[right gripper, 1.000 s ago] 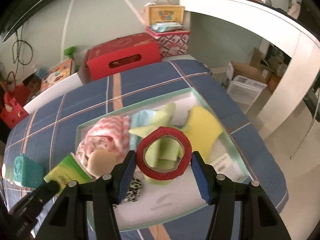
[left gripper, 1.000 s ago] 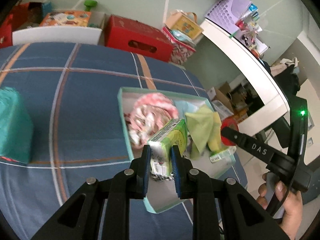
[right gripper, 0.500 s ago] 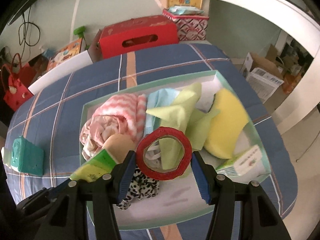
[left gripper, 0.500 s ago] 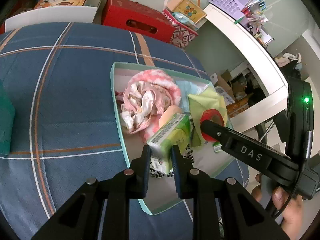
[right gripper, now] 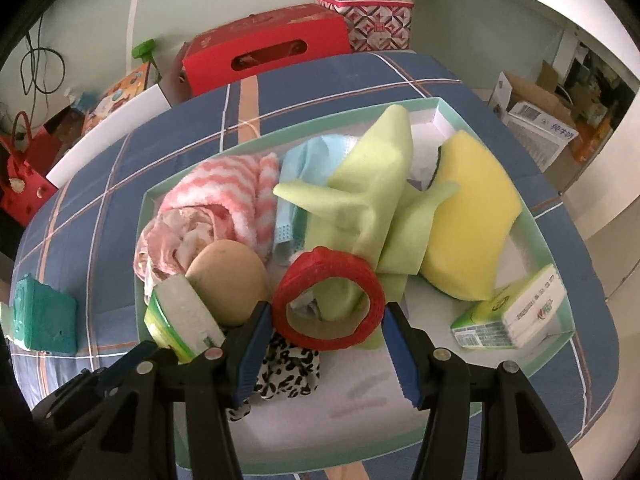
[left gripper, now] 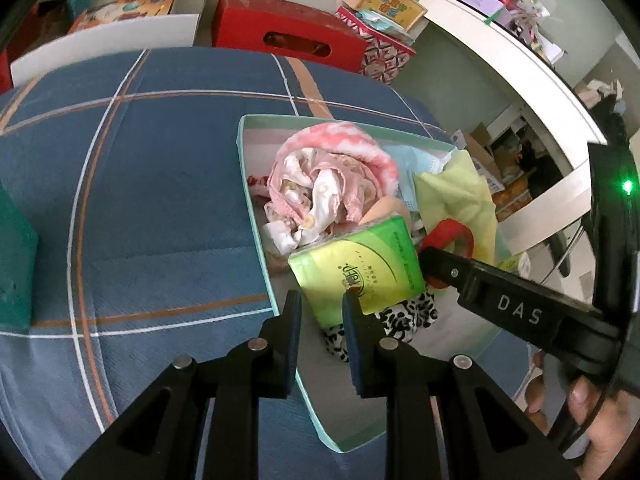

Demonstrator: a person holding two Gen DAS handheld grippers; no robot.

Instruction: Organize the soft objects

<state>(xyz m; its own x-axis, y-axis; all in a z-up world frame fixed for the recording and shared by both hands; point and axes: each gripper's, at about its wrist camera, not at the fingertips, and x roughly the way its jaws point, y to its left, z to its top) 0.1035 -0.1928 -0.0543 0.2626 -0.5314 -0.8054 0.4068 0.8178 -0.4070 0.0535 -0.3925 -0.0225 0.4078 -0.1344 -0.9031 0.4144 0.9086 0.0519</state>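
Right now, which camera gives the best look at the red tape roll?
The right wrist view: the red tape roll sits whole between that gripper's fingers, its opening facing the camera. The left wrist view shows only part of it, behind the right gripper's finger and the tissue pack.

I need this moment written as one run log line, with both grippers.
left gripper: shut on green tissue pack | right gripper: shut on red tape roll | both over tray | not released
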